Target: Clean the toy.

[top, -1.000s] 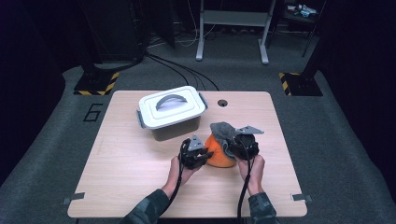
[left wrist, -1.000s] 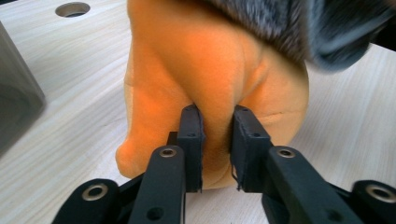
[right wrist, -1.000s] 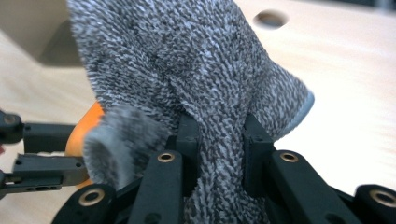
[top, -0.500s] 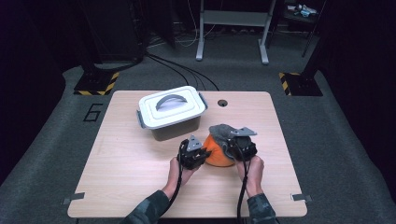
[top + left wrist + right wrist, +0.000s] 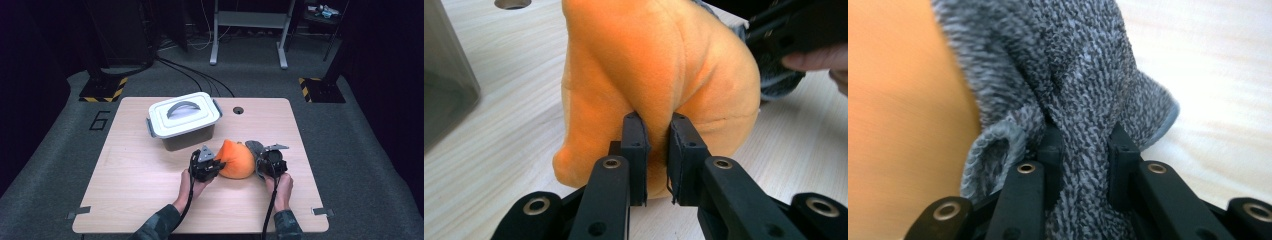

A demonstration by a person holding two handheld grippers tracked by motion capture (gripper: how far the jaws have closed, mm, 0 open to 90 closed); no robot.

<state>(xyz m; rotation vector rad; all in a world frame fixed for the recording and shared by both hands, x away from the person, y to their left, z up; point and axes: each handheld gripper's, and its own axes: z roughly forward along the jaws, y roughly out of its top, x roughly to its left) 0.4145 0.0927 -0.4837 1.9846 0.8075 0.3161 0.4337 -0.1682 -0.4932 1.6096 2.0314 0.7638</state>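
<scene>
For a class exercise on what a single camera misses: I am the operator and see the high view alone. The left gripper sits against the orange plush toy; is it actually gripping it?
Observer: Yes. In the left gripper view the left gripper pinches a fold of the orange plush toy between its pads.
Operator: And the grey thing by the right gripper?
Observer: It is a grey knitted fabric piece; the right gripper is shut on a bunched part of it.
Operator: Does the grey fabric touch the toy?
Observer: In the right gripper view it lies right against the orange plush.
Operator: Is the toy lifted?
Observer: In the left gripper view its bottom rests on the wooden table.
</scene>
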